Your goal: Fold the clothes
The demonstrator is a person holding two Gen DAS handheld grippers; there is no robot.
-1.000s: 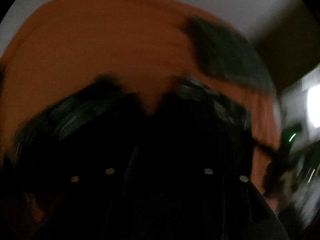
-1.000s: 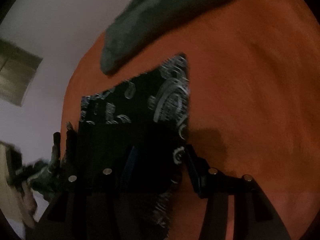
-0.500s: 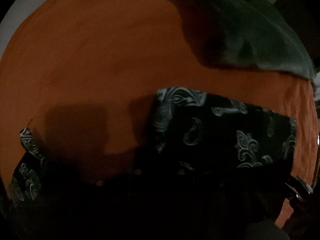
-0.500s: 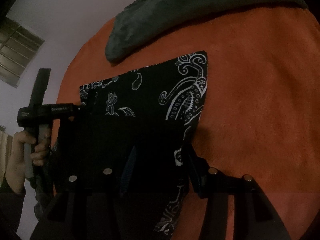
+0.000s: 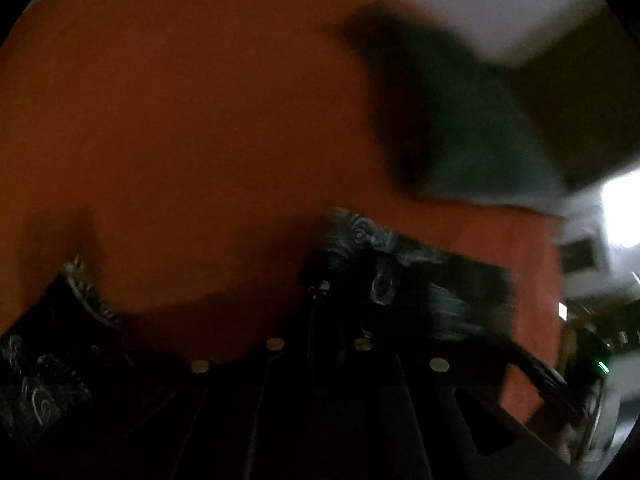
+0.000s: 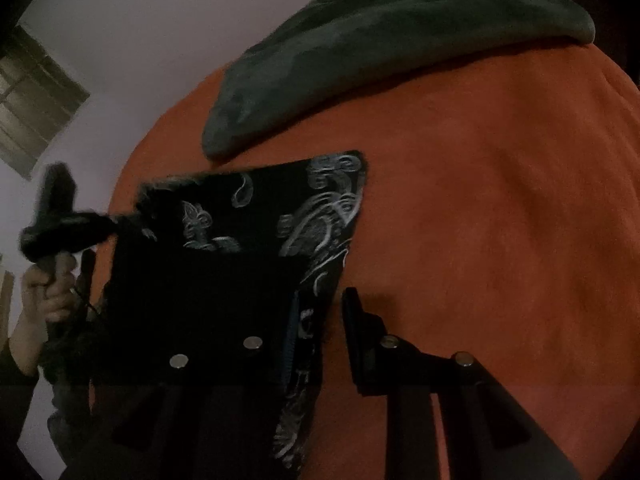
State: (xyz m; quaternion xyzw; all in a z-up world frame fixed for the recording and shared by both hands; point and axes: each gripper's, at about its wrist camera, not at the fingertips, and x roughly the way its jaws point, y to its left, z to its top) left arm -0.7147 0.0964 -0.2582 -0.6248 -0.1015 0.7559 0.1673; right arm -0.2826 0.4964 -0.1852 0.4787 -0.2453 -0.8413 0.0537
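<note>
Since the left wrist view is dark and motion-blurred, the left gripper is barely readable: fingers merge into black at lower centre, can't tell if they're open or closed. One finger tip shows faintly against the black paisley cloth, which runs lower centre to right of frame; another bit of the same print sits at lower left, cut off by the fisheye edge.

Right wrist view is clearer. Right gripper has jaws spread apart, w/ a gap of orange showing between them. Left-side finger lies over the cloth and hides most of its lower half; right-side finger sits over bare blanket, just beside the cloth edge. Cloth lies flat on the orange blanket, mid-left of frame, lower end runs out under the gripper body.

Around: dark green fabric bunched at upper centre, just beyond the cloth's far edge. At left edge, a hand holds the other gripper's handle, blurred, near the cloth's left corner. Window upper left.
</note>
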